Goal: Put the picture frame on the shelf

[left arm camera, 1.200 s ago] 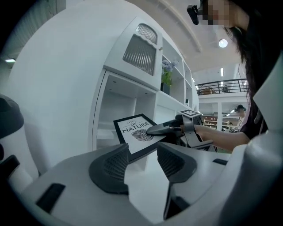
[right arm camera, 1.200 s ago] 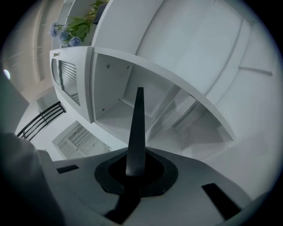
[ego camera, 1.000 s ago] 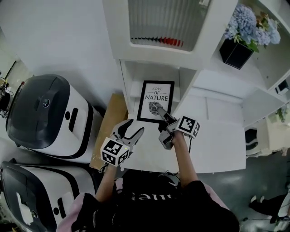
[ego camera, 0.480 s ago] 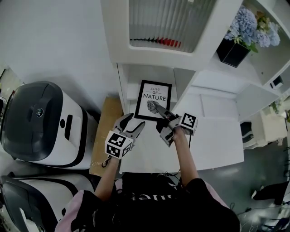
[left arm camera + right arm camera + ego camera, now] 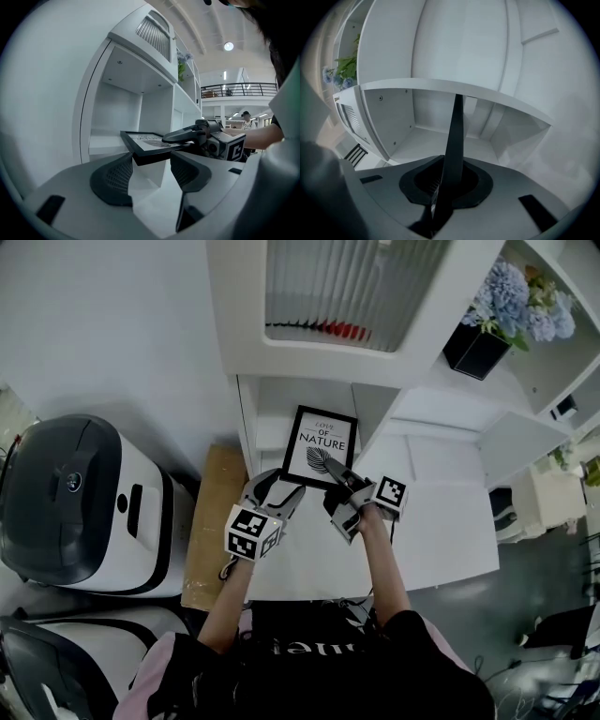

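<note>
The right claw (image 5: 333,474), clamped on the picture frame's (image 5: 317,442) five-o'clock edge, holds it at the white shelf cubby's (image 5: 281,395) mouth, while the left claw (image 5: 279,487) at seven o'clock has just been opening, pads touching nothing, so this one-sided pinch could let the frame swing and clip the cubby wall.

The frame (image 5: 320,446) has a matt black moulding round a white paper print. The shelf (image 5: 272,395) is smooth white board with a soft satin sheen; at twelve o'clock its door (image 5: 347,282) is ribbed and translucent. The left tool (image 5: 151,161) is matt grey plastic with dark ribbed pads (image 5: 112,180), and the right tool (image 5: 449,180) looks the same. At nine o'clock a bare brown wooden board (image 5: 214,521) lies beside glossy white-and-grey plastic machines (image 5: 84,502).
</note>
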`<state>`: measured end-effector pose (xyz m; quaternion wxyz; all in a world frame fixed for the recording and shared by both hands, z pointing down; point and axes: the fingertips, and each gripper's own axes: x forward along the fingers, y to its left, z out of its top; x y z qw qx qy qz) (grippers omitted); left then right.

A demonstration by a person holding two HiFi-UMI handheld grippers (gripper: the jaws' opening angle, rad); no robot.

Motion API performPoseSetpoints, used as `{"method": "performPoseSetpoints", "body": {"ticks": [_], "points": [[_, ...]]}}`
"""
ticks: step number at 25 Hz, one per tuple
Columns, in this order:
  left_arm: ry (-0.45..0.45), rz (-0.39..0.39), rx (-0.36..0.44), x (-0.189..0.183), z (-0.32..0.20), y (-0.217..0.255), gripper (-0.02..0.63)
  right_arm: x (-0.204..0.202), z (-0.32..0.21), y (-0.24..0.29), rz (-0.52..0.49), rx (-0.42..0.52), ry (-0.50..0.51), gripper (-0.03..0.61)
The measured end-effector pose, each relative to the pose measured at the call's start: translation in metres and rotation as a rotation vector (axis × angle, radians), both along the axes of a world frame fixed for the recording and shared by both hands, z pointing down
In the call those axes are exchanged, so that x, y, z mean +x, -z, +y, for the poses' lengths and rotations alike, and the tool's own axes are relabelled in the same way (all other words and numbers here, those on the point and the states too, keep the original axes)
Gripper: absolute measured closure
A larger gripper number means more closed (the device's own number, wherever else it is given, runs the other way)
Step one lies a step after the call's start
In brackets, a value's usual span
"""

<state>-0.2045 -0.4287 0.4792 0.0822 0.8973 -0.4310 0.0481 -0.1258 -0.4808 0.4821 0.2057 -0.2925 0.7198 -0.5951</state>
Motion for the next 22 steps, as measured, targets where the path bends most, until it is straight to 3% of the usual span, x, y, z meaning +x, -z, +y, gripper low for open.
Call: {"method": "performPoseSetpoints", "body": {"ticks": [2,5,10,17,22], "points": [[-0.002,0.007,0.0,0.004,-0.003,0.0,0.364,0.004,0.001,0.001,0.032,0.014,0.001,0.508],[0.001,0.015,-0.002,0.01,-0.008,0.001,0.364,0.012,0.003,0.001,0.057,0.032,-0.017,0.417],[0.002,0.033,-0.014,0.02,-0.017,0.001,0.364,0.03,0.02,-0.002,0.077,0.054,-0.039,0.416],[0.02,0.03,-0.046,0.031,-0.038,0.002,0.364,0.044,0.055,-0.011,0.244,0.085,-0.026,0.417],[0.042,0.025,-0.058,0.034,-0.051,0.003,0.364,0.048,0.074,-0.016,0.294,0.093,-0.014,0.417]]}}
